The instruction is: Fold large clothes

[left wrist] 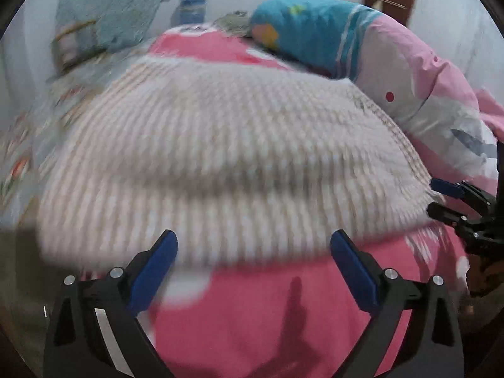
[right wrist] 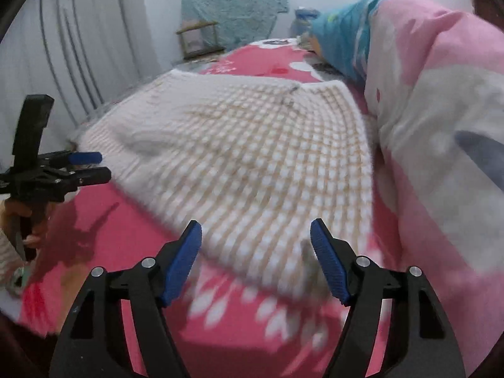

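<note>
1. My fingers: four blue-padded fingers in all, two per gripper. Left gripper point(left wrist: 253, 242): fingers spread wide, nothing between the pads, tips hovering at the near hem of the garment. Right gripper point(right wrist: 255, 234): fingers spread, pads clear of the cloth, tips over the garment's near corner.
2. Each gripper shows once in the other's camera: my right one at the right edge of the left wrist view, my left one at the left edge of the right wrist view, with my hand point(right wrist: 19, 217) on its handle.
3. Garment: one cream sweater point(left wrist: 220, 145) with a tan grid pattern, lying flat in the middle of the bed, its far edge folded into a point. It lies free, gripped by neither gripper.
4. Bedsheet: one, pink-red point(left wrist: 267, 308) with white flower prints, under the sweater.
5. Quilt: one, pink and white point(right wrist: 441, 126), bunched along the right side of the bed, just beside the sweater.
6. Pillow or bolster: one, blue point(left wrist: 315, 28), at the head of the bed; which it is I cannot tell.
7. Cloth on the far wall: one, pale teal point(right wrist: 233, 3).
8. Wooden frame: one, small point(right wrist: 198, 41), below that cloth.
</note>
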A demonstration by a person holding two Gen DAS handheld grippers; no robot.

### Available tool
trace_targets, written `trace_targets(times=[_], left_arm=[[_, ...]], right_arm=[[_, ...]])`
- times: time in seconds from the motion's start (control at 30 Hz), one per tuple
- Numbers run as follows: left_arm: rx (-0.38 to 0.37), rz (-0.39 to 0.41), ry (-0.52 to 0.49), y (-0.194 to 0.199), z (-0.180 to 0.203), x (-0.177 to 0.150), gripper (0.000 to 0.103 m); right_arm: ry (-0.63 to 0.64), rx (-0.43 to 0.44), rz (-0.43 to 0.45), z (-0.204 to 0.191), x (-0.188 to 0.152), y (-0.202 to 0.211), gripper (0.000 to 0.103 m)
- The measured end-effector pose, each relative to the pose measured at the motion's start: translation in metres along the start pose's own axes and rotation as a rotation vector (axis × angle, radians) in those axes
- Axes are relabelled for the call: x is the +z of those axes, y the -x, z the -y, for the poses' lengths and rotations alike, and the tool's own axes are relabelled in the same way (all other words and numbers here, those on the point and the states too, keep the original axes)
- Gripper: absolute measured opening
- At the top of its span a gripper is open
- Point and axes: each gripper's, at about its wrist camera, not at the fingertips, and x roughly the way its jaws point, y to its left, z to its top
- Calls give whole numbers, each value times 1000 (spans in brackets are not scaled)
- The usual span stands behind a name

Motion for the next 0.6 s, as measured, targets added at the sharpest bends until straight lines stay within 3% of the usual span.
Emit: trace_targets(times=[0.13,0.2,0.23,0.3,0.37,0.5,0.6], left_arm=[[17,-99,81,-1,-8,-42,95],[106,-72,-34,-11,10,-48,99],[138,-72,-52,-17,16,-46,99],[176,-63,0,-25,18,-34,100],[202,-22,73,-30,16,-22,100],[308,47,9,-40,29,-19,100],[287,67,9,-34,25,-22,99]], right_arm=[[-64,143,-192,3,-33,-18,68],[-32,106,-147,-3,-34,-26,72],[-28,101,-132,-5,-29,-30,80],[-41,85,-114,-11,-17,-47,96],[-50,55,-78,-16,-7,-60,96],[-27,-2,-59,-28,9,-76,96],[-24,-10,-56,-38,11,-82,96]])
